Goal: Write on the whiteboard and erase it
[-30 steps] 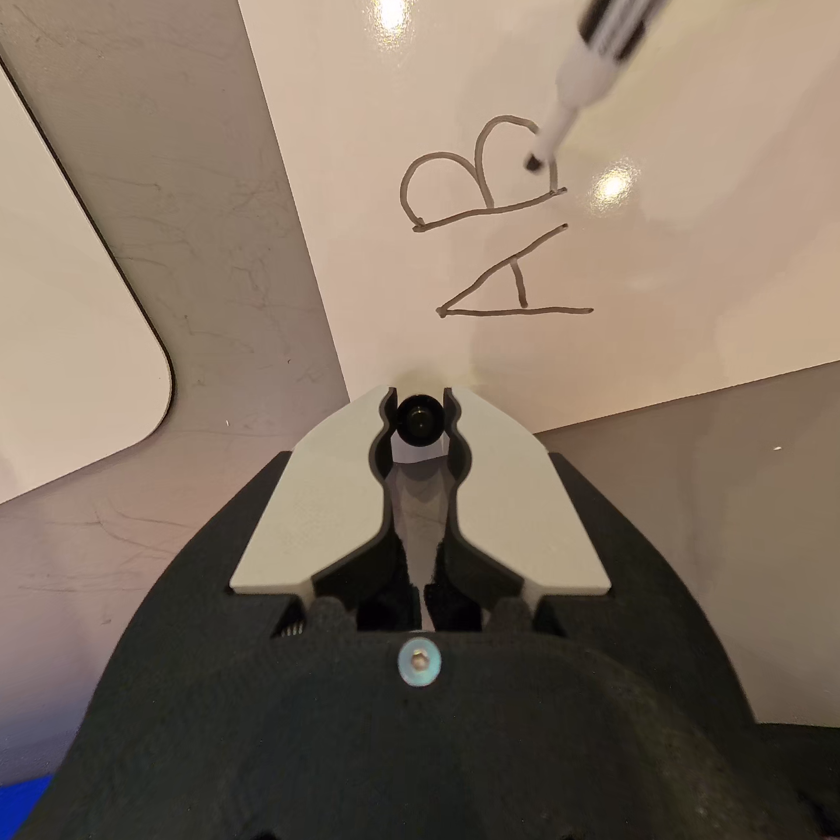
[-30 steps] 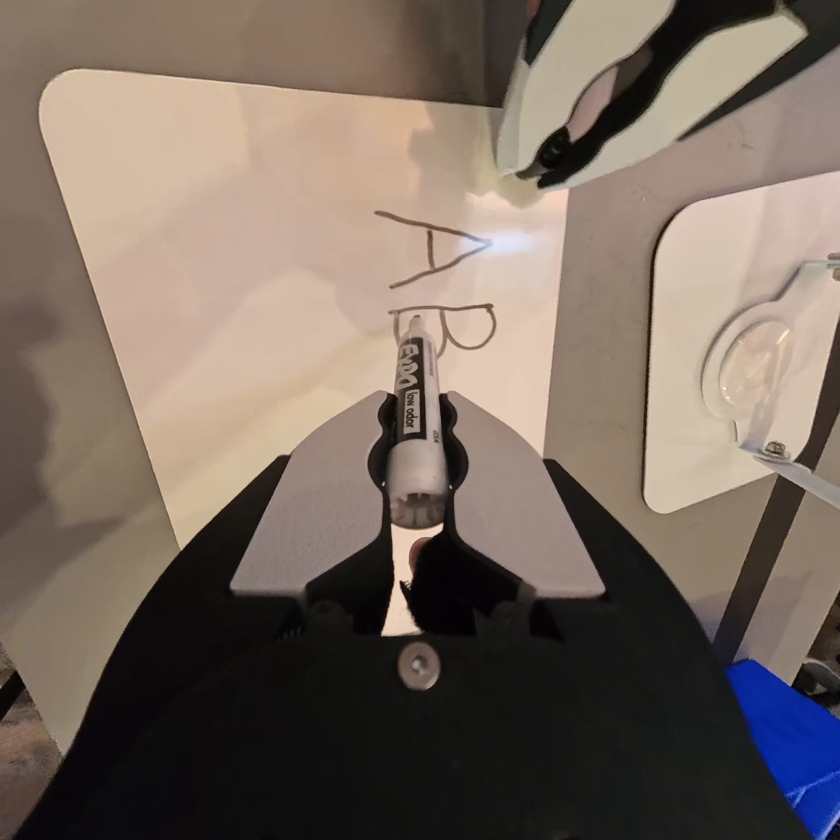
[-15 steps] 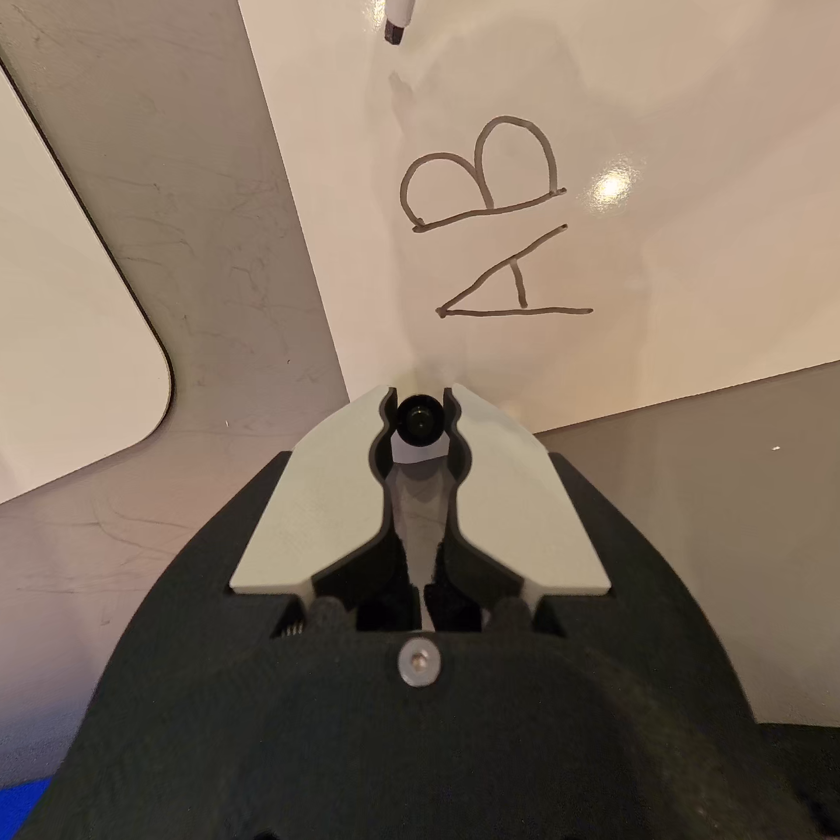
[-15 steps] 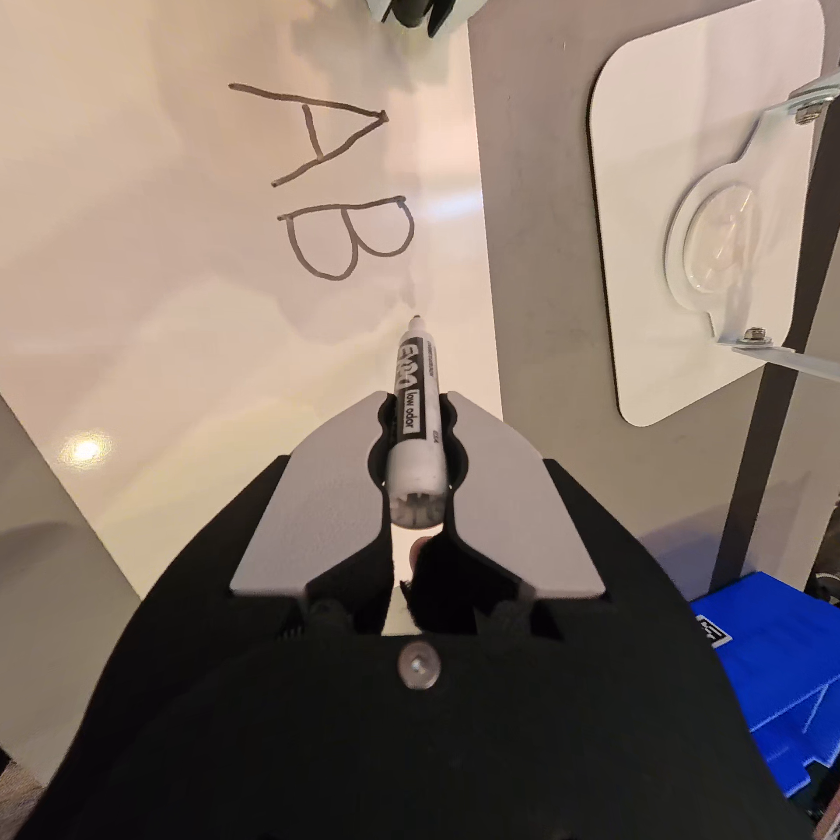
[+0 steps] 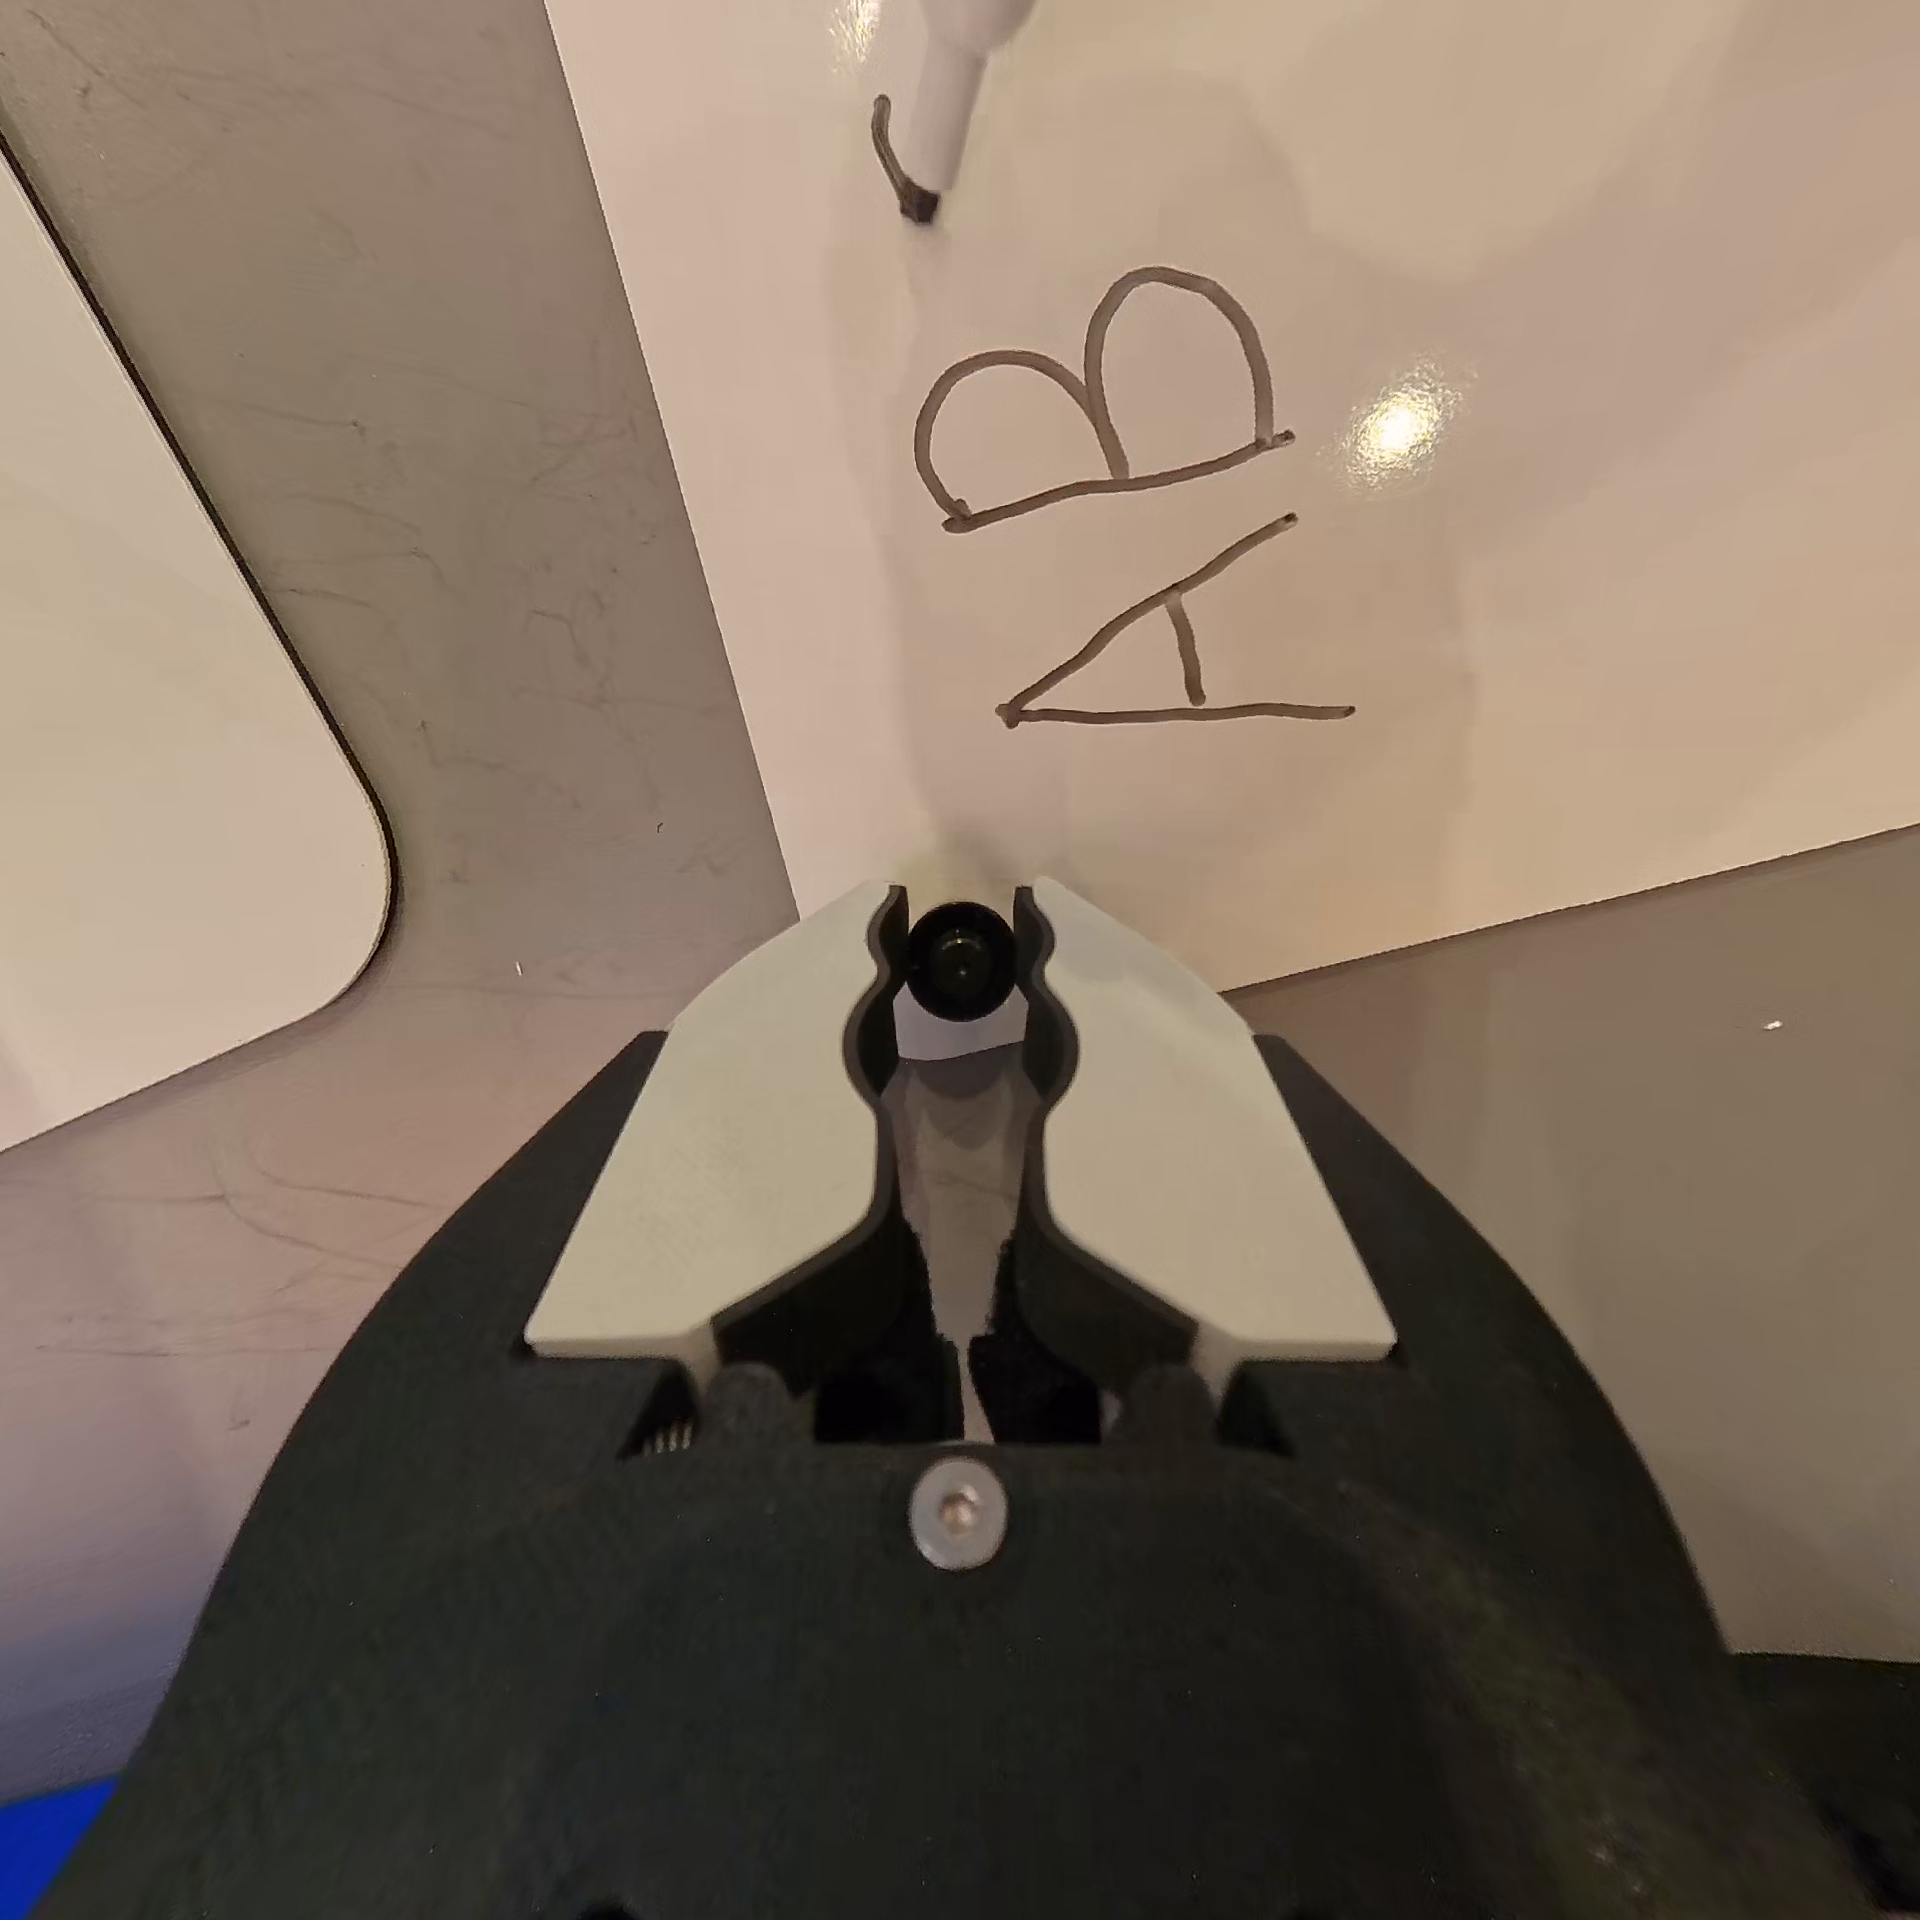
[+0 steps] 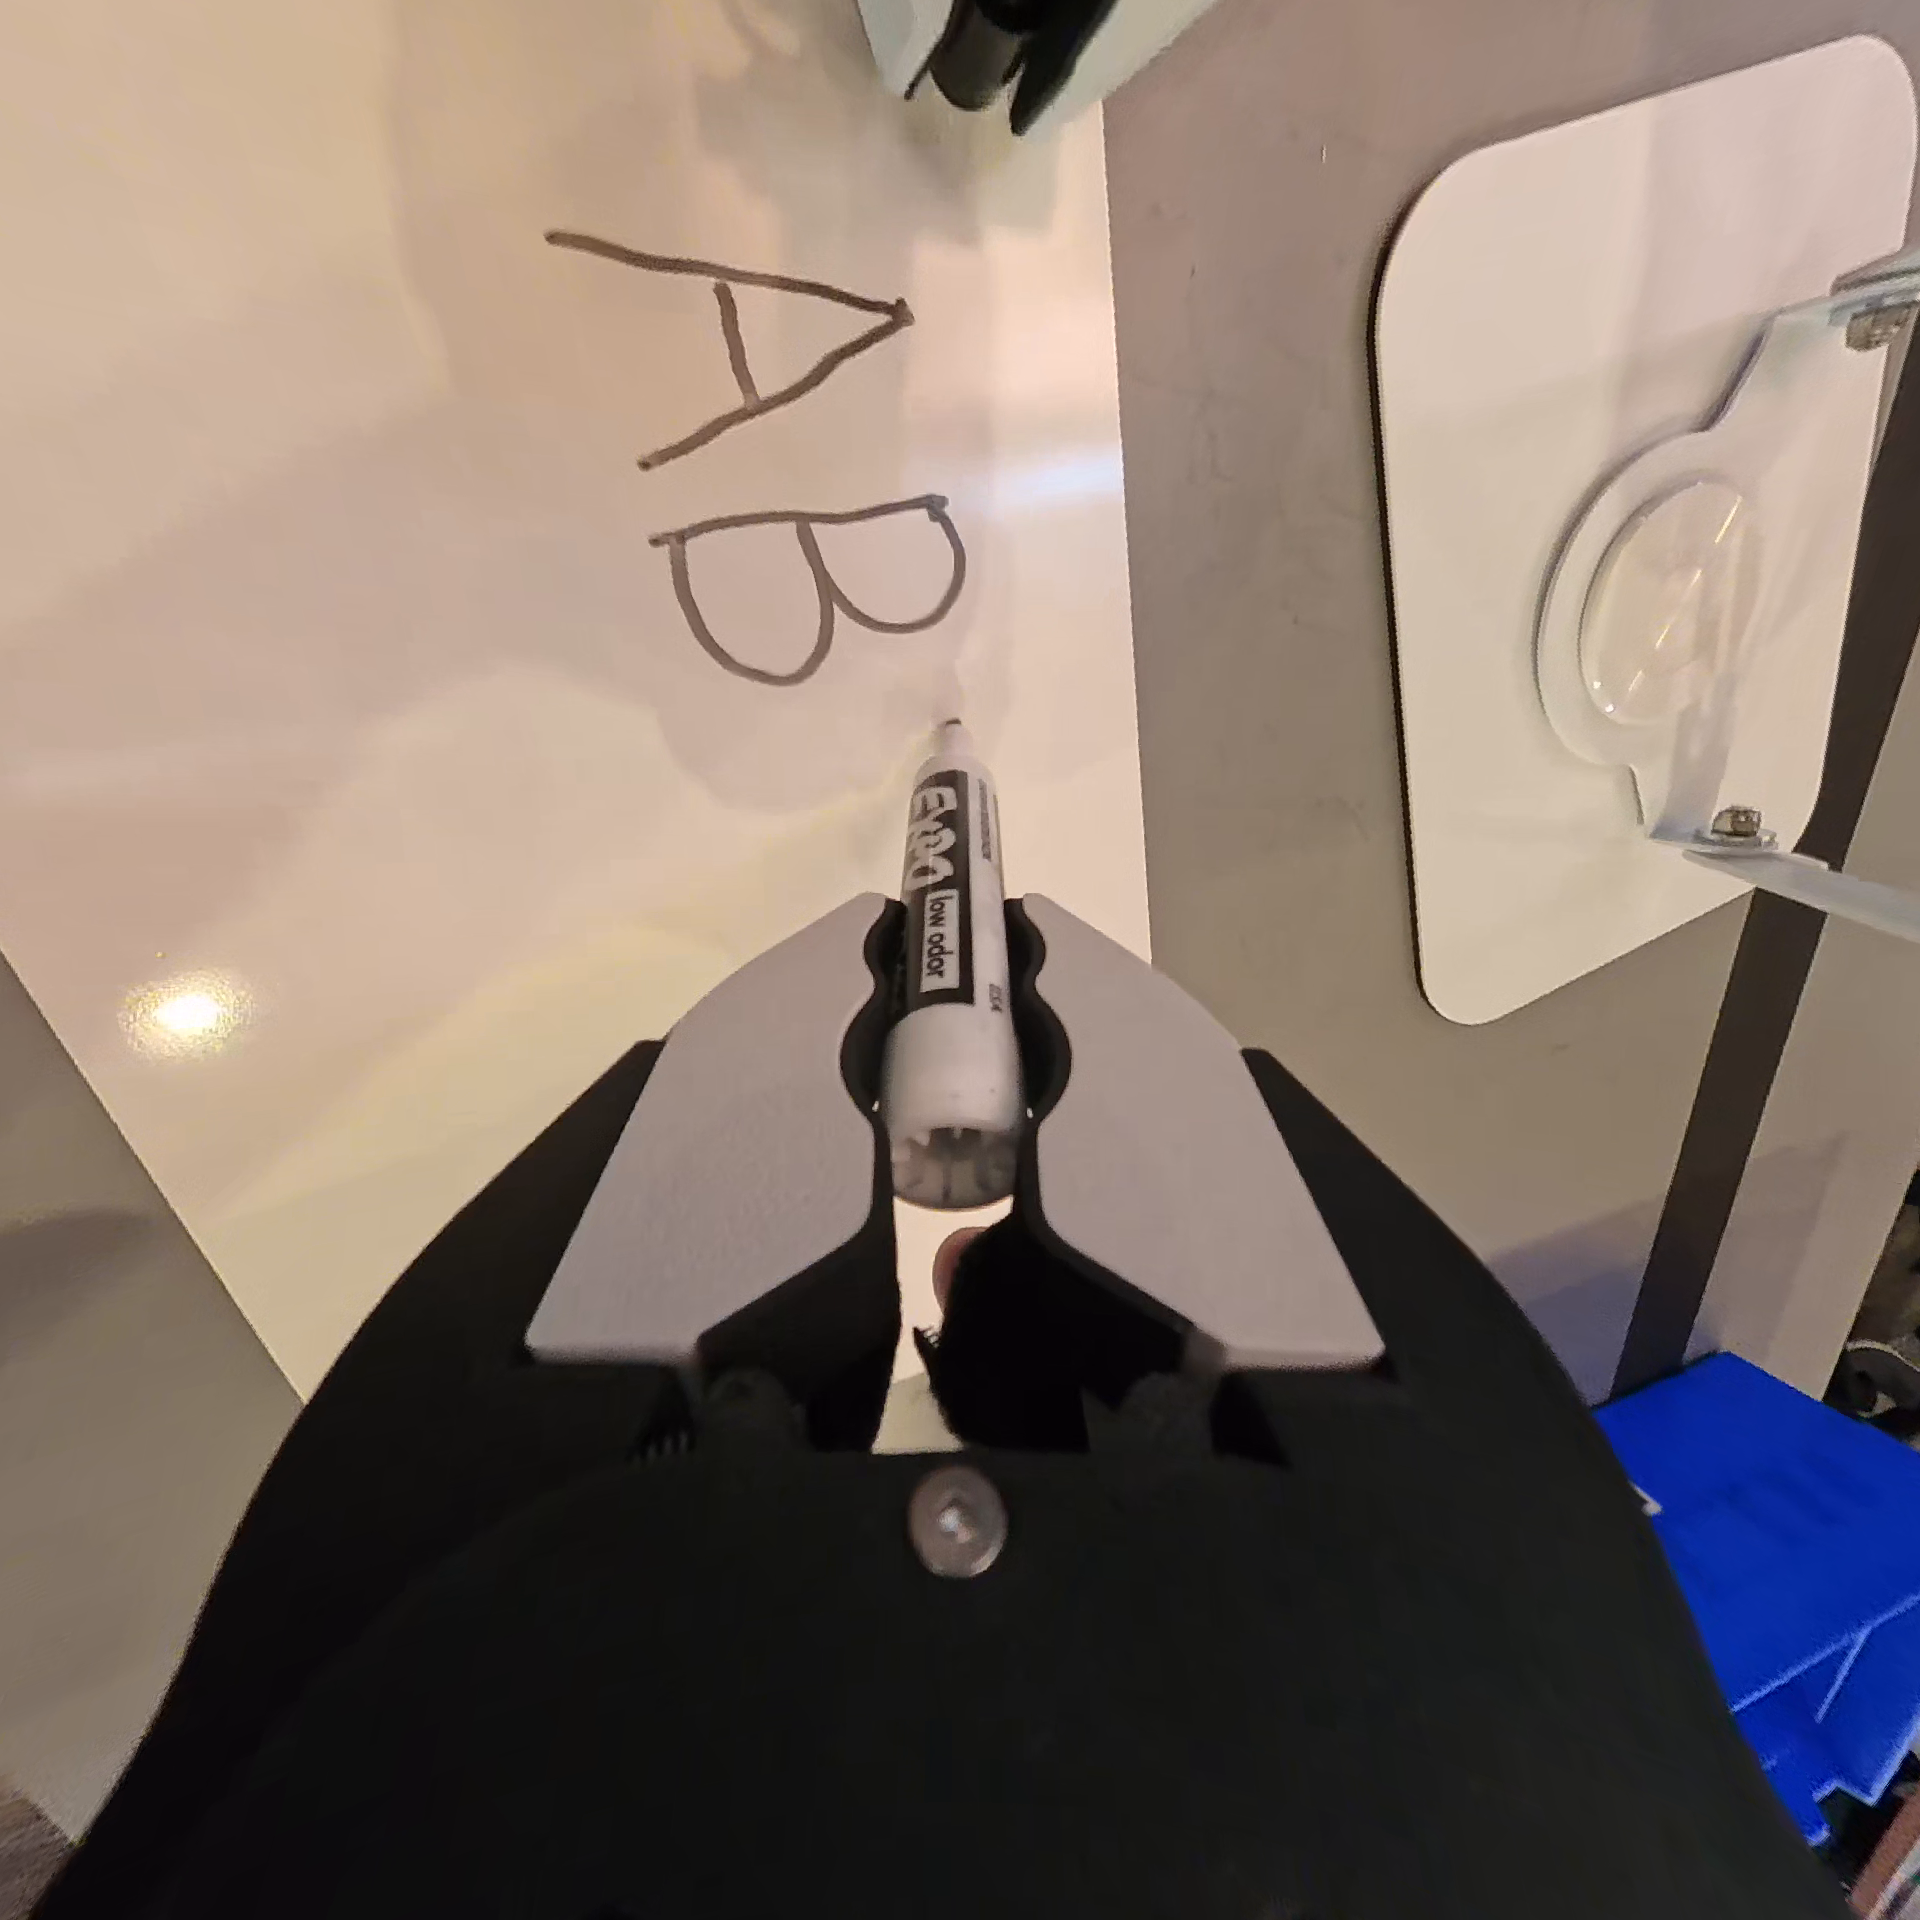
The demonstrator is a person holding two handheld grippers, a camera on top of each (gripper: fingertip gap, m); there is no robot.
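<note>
On the whiteboard (image 6: 364, 727): marker (image 6: 951, 935) tip touching, below two drawn letters; right gripper (image 6: 954, 977) clamped on its barrel
Left view only: fresh short stroke (image 5: 891, 156) beside the tip; left gripper (image 5: 958, 961) pinching a black cap (image 5: 958, 961)
Right view only: marker barrel; clear bracket (image 6: 1683, 623) on a smaller white panel (image 6: 1558, 312); blue sheet (image 6: 1766, 1558)

White rounded plate (image 6: 1621, 436) with clear bracket (image 6: 1704, 644); blue crate (image 6: 1787, 1558) below.
</note>
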